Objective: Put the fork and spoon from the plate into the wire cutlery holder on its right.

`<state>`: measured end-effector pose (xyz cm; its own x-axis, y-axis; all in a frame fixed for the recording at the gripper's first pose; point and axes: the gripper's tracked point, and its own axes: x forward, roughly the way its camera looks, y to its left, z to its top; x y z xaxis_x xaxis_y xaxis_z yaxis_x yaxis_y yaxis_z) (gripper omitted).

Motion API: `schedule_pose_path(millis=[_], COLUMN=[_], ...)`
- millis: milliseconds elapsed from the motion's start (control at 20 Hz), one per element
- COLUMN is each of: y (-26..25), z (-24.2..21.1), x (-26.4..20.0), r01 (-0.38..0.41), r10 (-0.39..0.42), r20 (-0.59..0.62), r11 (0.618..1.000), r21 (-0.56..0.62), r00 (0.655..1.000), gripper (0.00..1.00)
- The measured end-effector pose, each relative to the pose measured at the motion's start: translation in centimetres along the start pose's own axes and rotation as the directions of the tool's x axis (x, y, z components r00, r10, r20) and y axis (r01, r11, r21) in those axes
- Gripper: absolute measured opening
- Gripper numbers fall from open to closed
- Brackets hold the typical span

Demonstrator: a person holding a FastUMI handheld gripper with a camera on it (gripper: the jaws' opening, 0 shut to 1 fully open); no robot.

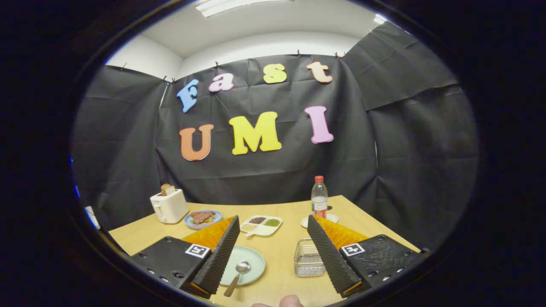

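Note:
My gripper [273,260] is open, its two black ridged fingers spread wide above the wooden table [281,247], with nothing between them. A pale green plate [251,258] lies just inside the left finger, partly hidden by it. A metal spoon [239,273] rests on the plate, bowl away from me and handle pointing toward me past the rim. A wire cutlery holder [308,258] stands to the plate's right, against the inner side of the right finger. I cannot make out a fork; the left finger covers part of the plate.
Beyond the fingers stand a white toaster [169,206] with bread, a blue plate of food [203,218], a white divided dish [261,225], a water bottle [319,198] and a small white saucer [330,218]. A fingertip [291,301] shows near the table's front edge.

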<state>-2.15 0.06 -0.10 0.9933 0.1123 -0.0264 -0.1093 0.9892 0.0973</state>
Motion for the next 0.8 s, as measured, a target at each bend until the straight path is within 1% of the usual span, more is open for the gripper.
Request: schedule_pose_path(millis=[150, 300, 350, 400, 450, 500, 600, 650, 700, 750, 800], y=[0.9, 1.6, 2.3, 2.3, 1.7, 1.7, 3.2, 3.5, 3.5, 3.7, 3.9], z=[0.6, 0.5, 0.5, -0.2, 0.2, 0.0, -2.2, -3.6, -5.2, -7.0, -8.6], x=[0.1, 0.6, 0.9, 1.1, 1.7, 2.3, 3.1, 3.4, 3.9, 3.9, 3.6], r01=[-0.037, -0.048, -0.073, -0.091, -0.076, -0.072, -0.099, -0.096, -0.092, -0.104, -0.115], r10=[0.037, 0.048, 0.073, 0.086, 0.072, 0.071, 0.106, 0.101, 0.086, 0.076, 0.069], r20=[-0.040, -0.077, -0.093, -0.135, -0.141, -0.181, -0.279, -0.324, -0.375, -0.435, -0.500], r11=[0.999, 0.999, 0.997, 0.995, 0.997, 0.997, 0.994, 0.995, 0.996, 0.994, 0.992], r21=[0.004, 0.001, -0.001, -0.027, -0.017, -0.002, 0.040, 0.034, 0.004, -0.040, -0.061], r00=[0.998, 0.996, 0.993, 0.987, 0.987, 0.981, 0.954, 0.941, 0.923, 0.897, 0.863], gripper=[0.95, 0.95, 0.95, 0.95, 0.96, 0.95, 0.95, 0.95, 0.95, 0.95, 0.96])
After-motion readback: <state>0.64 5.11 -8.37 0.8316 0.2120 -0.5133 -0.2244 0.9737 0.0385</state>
